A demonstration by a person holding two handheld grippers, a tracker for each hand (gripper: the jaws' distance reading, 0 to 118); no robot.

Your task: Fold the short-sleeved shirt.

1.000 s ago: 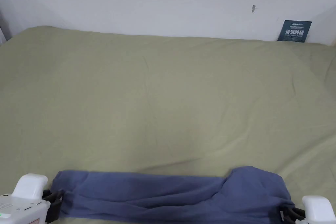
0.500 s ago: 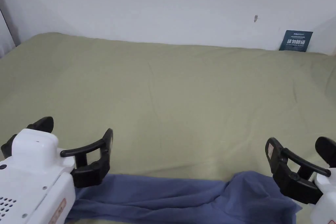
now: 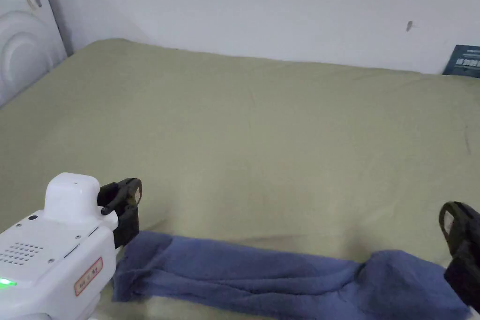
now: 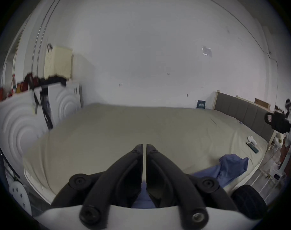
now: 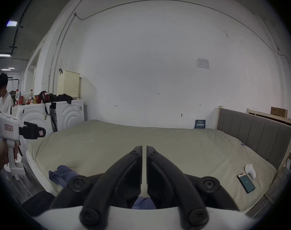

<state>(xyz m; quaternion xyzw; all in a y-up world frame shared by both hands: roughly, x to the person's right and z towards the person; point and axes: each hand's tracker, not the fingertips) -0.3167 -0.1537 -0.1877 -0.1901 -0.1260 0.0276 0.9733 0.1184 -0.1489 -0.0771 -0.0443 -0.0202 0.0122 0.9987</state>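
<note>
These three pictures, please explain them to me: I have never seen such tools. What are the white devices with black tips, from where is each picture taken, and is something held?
The white devices are hand-held grippers, each with two black jaws; a person holds one in each hand. The head view comes from a camera on the person's head and shows the left gripper and the right gripper. The other two pictures come from cameras riding on the grippers themselves: the left gripper view and the right gripper view, each looking along its own jaws. A blue shirt, folded into a long strip, lies on the near edge of a bed with a green sheet. A phone also lies on the bed. Both grippers are closed, above the shirt, holding nothing.
</note>
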